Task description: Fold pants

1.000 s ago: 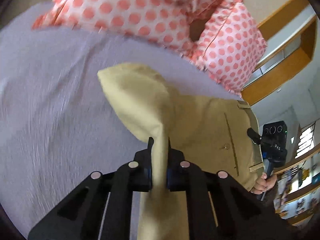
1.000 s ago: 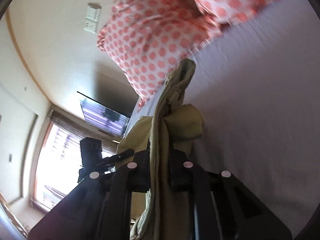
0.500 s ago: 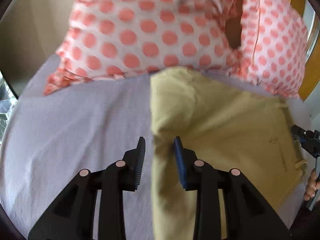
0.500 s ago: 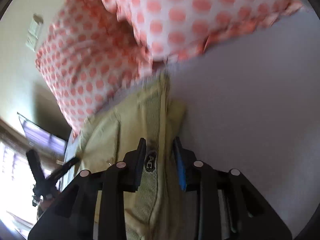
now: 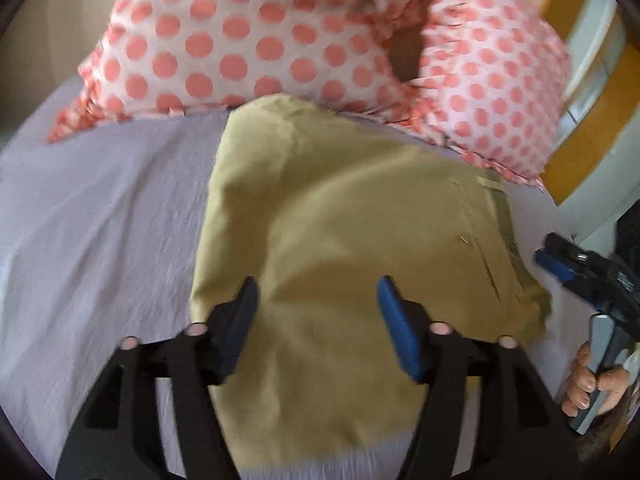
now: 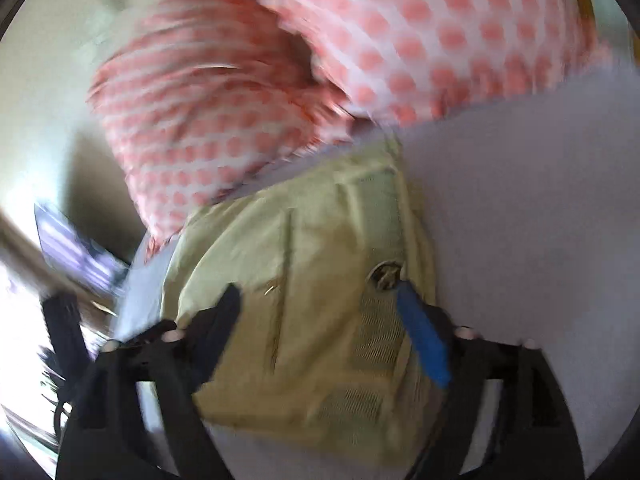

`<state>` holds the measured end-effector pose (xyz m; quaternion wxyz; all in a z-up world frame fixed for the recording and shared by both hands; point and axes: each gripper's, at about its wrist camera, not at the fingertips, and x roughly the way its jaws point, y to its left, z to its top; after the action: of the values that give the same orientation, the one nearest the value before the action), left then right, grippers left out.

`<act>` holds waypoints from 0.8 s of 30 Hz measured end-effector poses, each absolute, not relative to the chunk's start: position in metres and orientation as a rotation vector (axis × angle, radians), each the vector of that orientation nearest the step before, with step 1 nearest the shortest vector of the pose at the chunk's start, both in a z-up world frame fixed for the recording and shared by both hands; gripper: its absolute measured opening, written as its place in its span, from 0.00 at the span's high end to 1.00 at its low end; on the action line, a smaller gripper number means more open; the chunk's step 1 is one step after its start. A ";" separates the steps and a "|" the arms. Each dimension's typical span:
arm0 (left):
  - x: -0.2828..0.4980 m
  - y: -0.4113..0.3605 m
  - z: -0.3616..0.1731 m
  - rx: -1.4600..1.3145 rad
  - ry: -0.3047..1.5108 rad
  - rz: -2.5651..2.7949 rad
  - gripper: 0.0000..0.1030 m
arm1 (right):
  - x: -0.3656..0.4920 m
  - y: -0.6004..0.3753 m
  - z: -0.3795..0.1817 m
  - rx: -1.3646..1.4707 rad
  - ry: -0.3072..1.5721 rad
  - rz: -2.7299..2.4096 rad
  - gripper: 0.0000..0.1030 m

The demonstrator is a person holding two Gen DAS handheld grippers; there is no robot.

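The khaki pants (image 5: 352, 224) lie folded in a flat pile on the lilac bed sheet (image 5: 100, 232), their far edge against the pillows. My left gripper (image 5: 316, 300) is open and empty, its jaws wide apart just above the near part of the pants. My right gripper (image 6: 320, 300) is open and empty over the waistband end of the pants (image 6: 312, 280), where a metal button (image 6: 385, 271) shows. The right gripper also shows at the right edge of the left wrist view (image 5: 560, 264), held by a hand.
Two pillows with coral dots (image 5: 248, 40) (image 5: 492, 92) lean at the head of the bed, also in the right wrist view (image 6: 280, 80). A wooden frame (image 5: 588, 136) stands at the right. A wall screen (image 6: 72, 248) and a bright window lie to the left.
Both grippers have let go of the pants and opened wide. The pants have dropped flat on the sheet, and both grippers have drawn back a little.
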<state>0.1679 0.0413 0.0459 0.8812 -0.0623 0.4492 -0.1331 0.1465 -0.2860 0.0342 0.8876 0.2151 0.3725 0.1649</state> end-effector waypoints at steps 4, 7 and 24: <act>0.101 0.043 0.049 -0.003 0.857 -0.154 0.04 | 0.061 -0.253 0.040 0.220 0.648 0.264 0.01; 0.055 0.046 0.035 0.018 0.847 -0.117 0.02 | 0.035 -0.224 0.017 0.127 0.679 0.214 0.01; 0.031 0.043 0.002 0.039 0.804 -0.019 0.02 | 0.011 -0.202 -0.027 0.026 0.712 0.066 0.01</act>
<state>0.0306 0.0435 0.0022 0.9201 0.0188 0.3910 -0.0092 0.0110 -0.2020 -0.0273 0.9368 0.0128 0.3482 0.0322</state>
